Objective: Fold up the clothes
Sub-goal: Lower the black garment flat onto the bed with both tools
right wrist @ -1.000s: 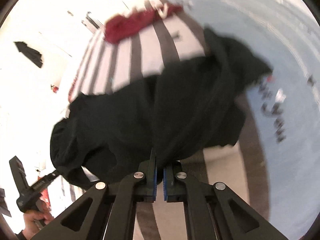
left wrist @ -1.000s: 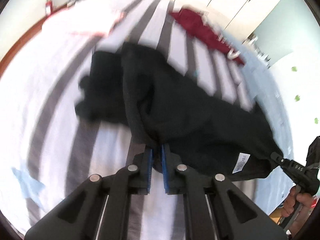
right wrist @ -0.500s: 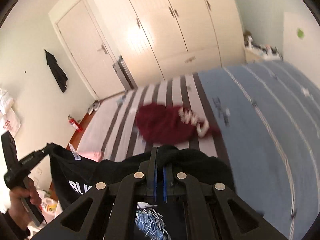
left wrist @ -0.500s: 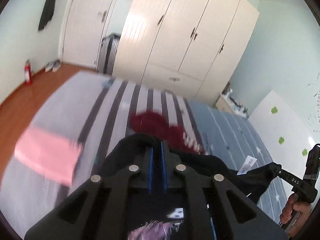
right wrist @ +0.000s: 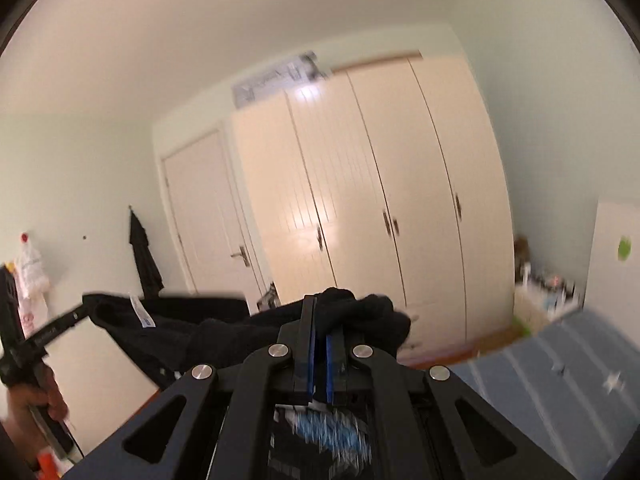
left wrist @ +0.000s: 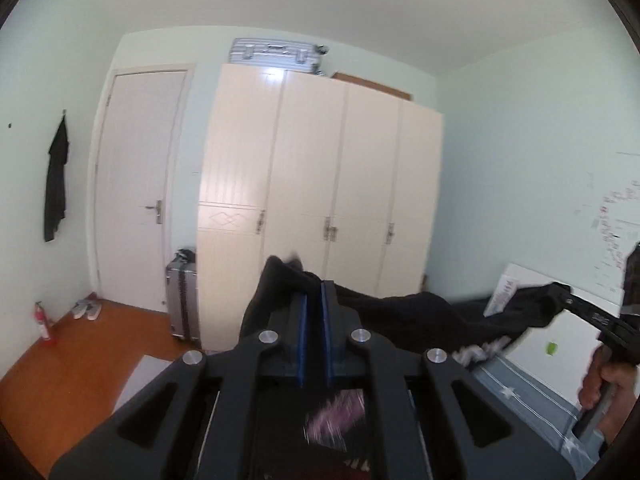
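A black garment [left wrist: 420,316] with a white care label and a printed front hangs stretched in the air between both grippers. My left gripper [left wrist: 313,292] is shut on one bunched edge of it, pointing about level at the wardrobe. My right gripper [right wrist: 319,312] is shut on the other edge [right wrist: 360,316]. In the left wrist view the right gripper [left wrist: 560,300] shows at far right, held by a hand [left wrist: 608,384]. In the right wrist view the left gripper [right wrist: 80,312] shows at far left. Most of the garment hangs below the jaws, out of sight.
A cream wardrobe [left wrist: 320,208] with a silver suitcase on top fills the far wall, a white door [left wrist: 140,184] to its left. Another suitcase [left wrist: 182,300] stands on the wooden floor. The blue bed cover [right wrist: 560,368] lies low right. A white board [left wrist: 560,328] leans at right.
Both grippers have risen high and tilted up from the bed, lifting the black garment off the striped cover. The view went from bed to wardrobe and ceiling.
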Tool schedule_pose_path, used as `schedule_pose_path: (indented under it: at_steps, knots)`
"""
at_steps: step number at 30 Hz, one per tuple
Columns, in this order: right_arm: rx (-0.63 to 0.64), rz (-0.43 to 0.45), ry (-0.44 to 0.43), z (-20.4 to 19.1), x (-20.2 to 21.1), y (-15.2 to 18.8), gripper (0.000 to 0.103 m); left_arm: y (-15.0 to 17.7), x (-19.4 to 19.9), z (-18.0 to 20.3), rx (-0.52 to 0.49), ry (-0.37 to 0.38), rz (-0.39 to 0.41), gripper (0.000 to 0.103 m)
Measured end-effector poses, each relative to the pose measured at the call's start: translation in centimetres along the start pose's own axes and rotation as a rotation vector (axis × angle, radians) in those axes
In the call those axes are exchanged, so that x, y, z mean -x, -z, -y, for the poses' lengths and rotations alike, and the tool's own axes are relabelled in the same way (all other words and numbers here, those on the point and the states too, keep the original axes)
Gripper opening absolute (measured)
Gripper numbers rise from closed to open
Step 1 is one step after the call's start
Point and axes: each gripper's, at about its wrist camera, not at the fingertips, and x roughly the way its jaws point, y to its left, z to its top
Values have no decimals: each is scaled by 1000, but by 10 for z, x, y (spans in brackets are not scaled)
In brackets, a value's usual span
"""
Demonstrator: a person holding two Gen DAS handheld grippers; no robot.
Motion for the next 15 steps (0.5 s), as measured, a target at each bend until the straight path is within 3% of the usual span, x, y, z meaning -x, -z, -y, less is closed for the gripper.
schedule_pose_path:
  at_steps: [2, 5, 9, 12, 15]
  knots:
    - [22, -19, -9, -2, 29, 20, 3, 36, 37, 3, 8, 21, -27, 5]
    - [39, -108, -6, 2, 76, 98, 3, 136, 85, -1, 86, 15, -137, 5]
    - [12, -334, 37, 10, 135, 241, 3, 290, 148, -2, 168, -81, -356, 5]
    - [18, -576, 93, 10, 177, 377, 3, 425, 192, -2, 246, -181, -618, 5]
    - [-25, -839, 165, 16, 213, 513, 3, 528, 229, -1, 274, -242, -791, 5]
